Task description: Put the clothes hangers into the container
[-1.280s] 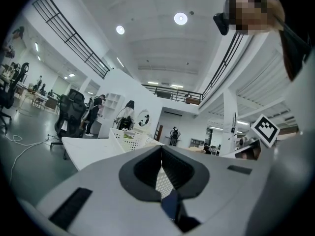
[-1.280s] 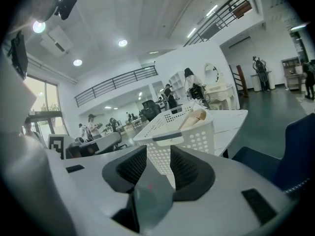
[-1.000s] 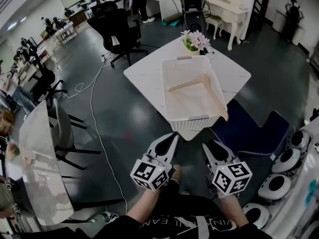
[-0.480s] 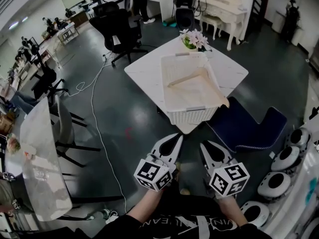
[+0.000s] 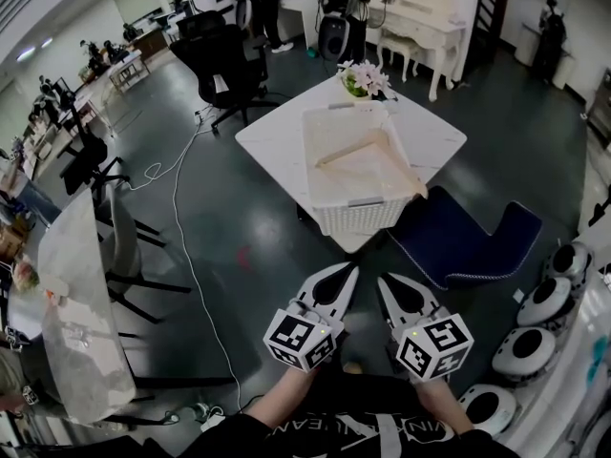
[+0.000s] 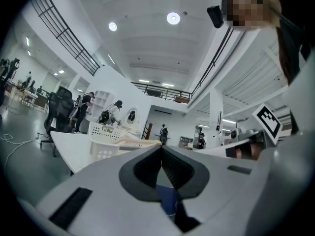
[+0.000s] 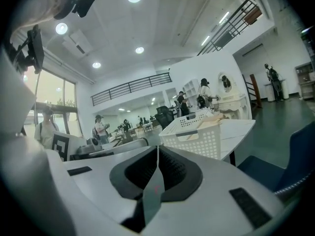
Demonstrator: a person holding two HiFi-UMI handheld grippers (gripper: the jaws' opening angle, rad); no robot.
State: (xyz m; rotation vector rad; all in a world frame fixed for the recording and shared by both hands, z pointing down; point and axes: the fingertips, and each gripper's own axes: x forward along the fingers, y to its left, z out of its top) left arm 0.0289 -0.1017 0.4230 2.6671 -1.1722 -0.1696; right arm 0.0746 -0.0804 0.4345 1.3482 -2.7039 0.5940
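A white slatted basket [image 5: 368, 218] stands on a white square table [image 5: 272, 146], with a wooden clothes hanger [image 5: 368, 151] lying across its inside. Both grippers hover over the dark floor short of the table's near corner. My left gripper [image 5: 354, 268] is shut with nothing in it. My right gripper [image 5: 381, 278] has just been closing and now stands shut, also with nothing between its jaws. The left gripper view has the shut tips [image 6: 161, 149] below the basket [image 6: 101, 136] and hanger [image 6: 138, 141]. Beyond the right gripper's tips [image 7: 157, 149], the basket [image 7: 197, 134] shows at mid-right.
A pot of pink flowers [image 5: 361, 79] sits at the table's far corner. A dark blue seat [image 5: 468, 241] lies on the floor right of the table. Round white devices [image 5: 546, 301] line the right edge. A black office chair [image 5: 224, 60] and a floor cable [image 5: 179, 227] are to the left.
Both grippers have moved forward toward the table's near corner. The right gripper's jaws have closed; the left's stayed shut. The basket and hanger have not moved on the table.
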